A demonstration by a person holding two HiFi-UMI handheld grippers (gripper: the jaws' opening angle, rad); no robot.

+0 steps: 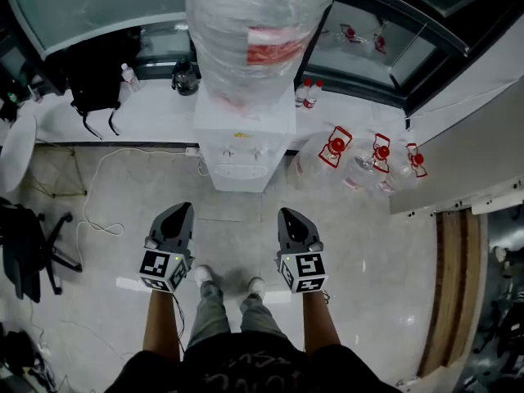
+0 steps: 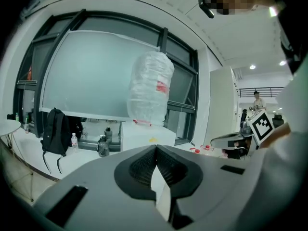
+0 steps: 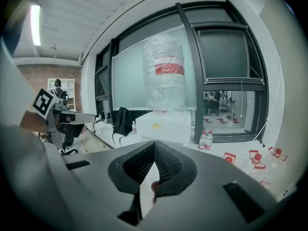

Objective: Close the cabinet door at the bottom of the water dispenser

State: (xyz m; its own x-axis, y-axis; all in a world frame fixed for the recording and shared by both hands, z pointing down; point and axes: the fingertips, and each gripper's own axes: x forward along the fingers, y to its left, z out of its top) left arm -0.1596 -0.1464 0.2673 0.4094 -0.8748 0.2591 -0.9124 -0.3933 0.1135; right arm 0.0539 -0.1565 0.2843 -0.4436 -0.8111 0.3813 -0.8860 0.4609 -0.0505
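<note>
In the head view, the water dispenser stands straight ahead of the person, backed against the white ledge under the window, with a plastic-wrapped bottle seated on top. The camera looks steeply down on its top and tap panel, so the cabinet door at its foot is not shown. Whether it stands open or closed cannot be told. The left hand-held gripper and right hand-held gripper are held side by side, apart from each other, pointing at the dispenser and well short of it over bare floor. Judgement: this is a carrying posture, not a working one, since the person stands upright and the door sits low. A black backpack rests on the ledge to the left and spare jugs with red caps sit to the right, both clear of the approach.

In the left gripper view, the jaws meet at their tips with nothing between them. The gripper's own body covers the dispenser's lower half, door included.

In the right gripper view, the jaws likewise meet at the tips. A small reddish patch shows low in the slot behind the pads, too small to identify. Nothing from the scene is gripped. Judgement: closed jaws give a blunt nose suited to pushing a door shut, and reaching it calls for bringing the grippers well down
</note>
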